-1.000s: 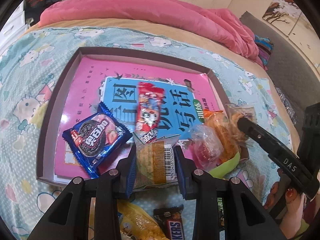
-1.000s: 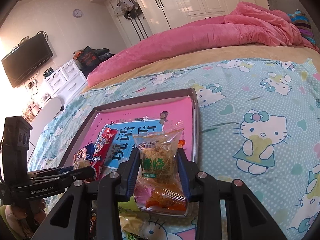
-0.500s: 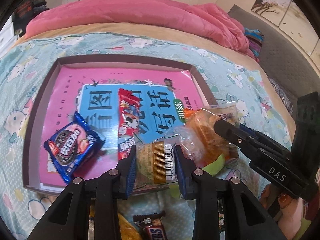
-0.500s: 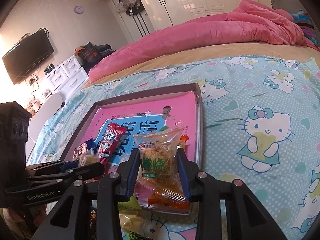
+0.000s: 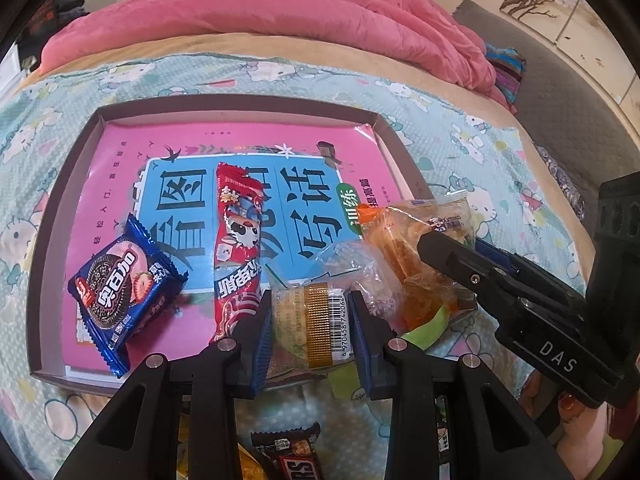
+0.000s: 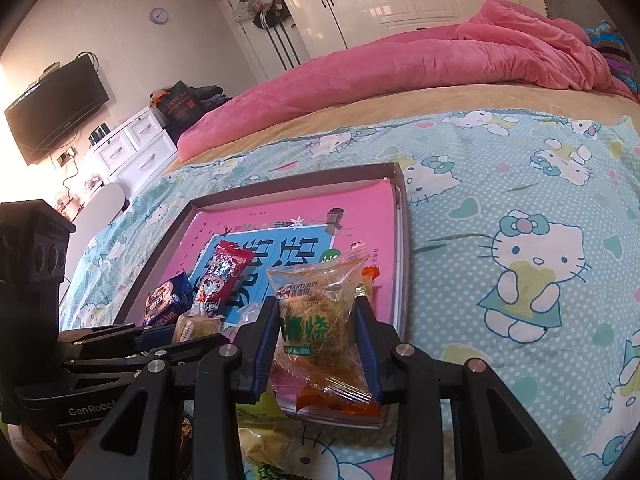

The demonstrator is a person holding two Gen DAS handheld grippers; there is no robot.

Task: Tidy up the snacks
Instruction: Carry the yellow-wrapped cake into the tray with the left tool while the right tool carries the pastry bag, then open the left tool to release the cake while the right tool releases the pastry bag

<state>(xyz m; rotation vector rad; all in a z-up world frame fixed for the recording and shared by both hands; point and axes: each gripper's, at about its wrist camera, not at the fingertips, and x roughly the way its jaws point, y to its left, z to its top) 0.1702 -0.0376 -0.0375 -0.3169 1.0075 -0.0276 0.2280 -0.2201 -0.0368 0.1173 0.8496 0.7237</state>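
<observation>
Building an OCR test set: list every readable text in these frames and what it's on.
"DAS": right gripper body.
"GenRobot", cut off: left gripper body.
"Ximaizi": clear snack pack in the right gripper.
"970458742064", start hidden: barcode on wrapped snack in the left gripper.
"RS": chocolate bar, rest out of frame.
Small print on the book cover: unreadable.

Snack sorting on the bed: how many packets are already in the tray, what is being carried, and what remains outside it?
Done: a blue Oreo packet and a long red snack packet lie in the tray. In hand: the left tongs grip a barcoded cake packet, and the right tongs grip a clear pastry packet, both over the tray's near edge. Left: a Snickers bar and a yellow packet on the sheet.
</observation>
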